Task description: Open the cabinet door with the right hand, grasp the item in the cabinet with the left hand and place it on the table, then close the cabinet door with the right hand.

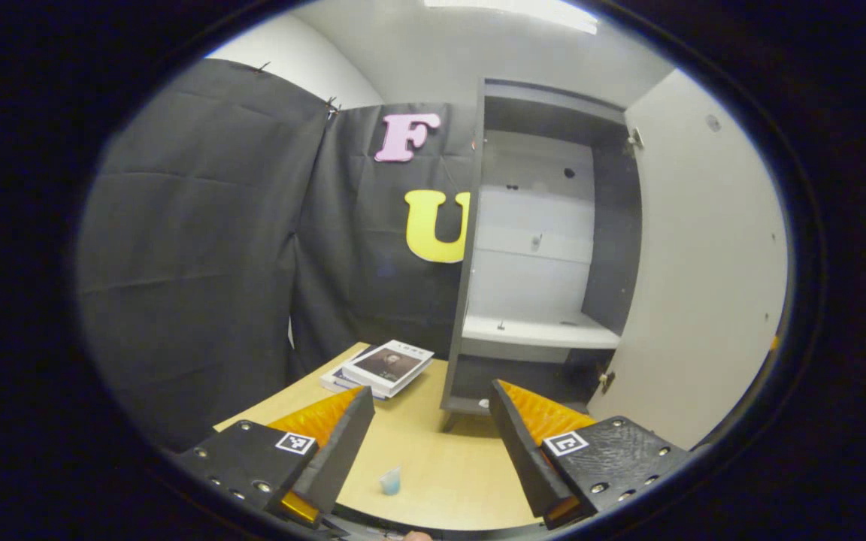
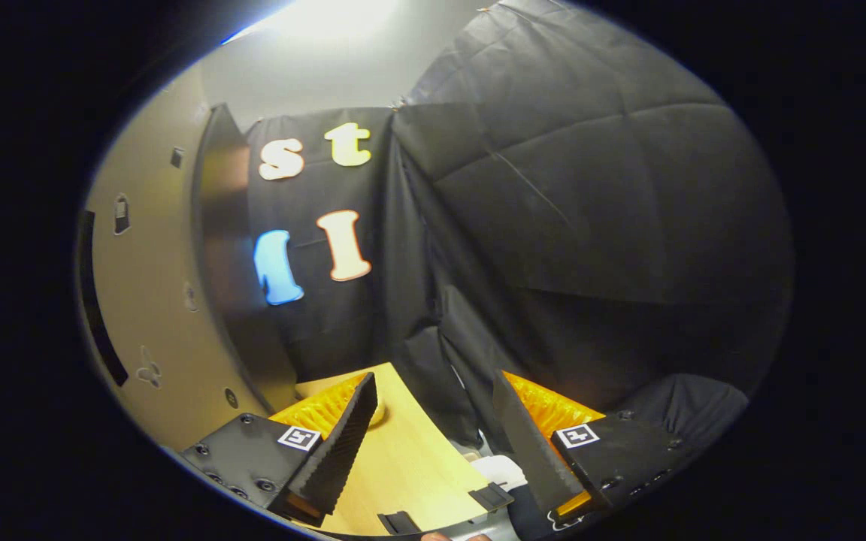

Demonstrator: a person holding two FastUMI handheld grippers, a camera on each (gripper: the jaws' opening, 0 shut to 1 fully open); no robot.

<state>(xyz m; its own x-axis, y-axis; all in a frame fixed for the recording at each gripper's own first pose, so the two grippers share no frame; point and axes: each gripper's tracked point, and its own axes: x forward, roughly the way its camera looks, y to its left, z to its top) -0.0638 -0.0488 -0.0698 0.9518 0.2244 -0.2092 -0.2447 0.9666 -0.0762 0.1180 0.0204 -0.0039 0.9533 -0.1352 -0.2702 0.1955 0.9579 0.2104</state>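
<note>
In the left gripper view, your left tool [image 1: 429, 443] hangs over the counter [image 1: 440, 458] with its fingers wide apart and nothing between them. At 12 o'clock from the tool the cabinet [image 1: 538, 248] stands open, its door [image 1: 704, 263] swung out to 2 o'clock. The shelf [image 1: 538, 330] looks bare apart from small fittings. A small blue cup [image 1: 391, 481] sits on the counter just below the tool, at about 6 o'clock between the fingers; I judge that this is the item, already taken out and set down, though the pictures do not prove it. A stack of books [image 1: 384, 367] lies on the counter at 11 o'clock, well apart from the cup.

In the right gripper view, your right tool [image 2: 433, 443] is also spread, gripping nothing. The door [image 2: 155, 300] fills the side from 9 to 10 o'clock, near the left finger, but I cannot tell whether they touch. The counter edge [image 2: 403, 466] runs beneath.

So opening looks done, and placing probably too. What is left for you is to push the door shut with the right tool.
</note>
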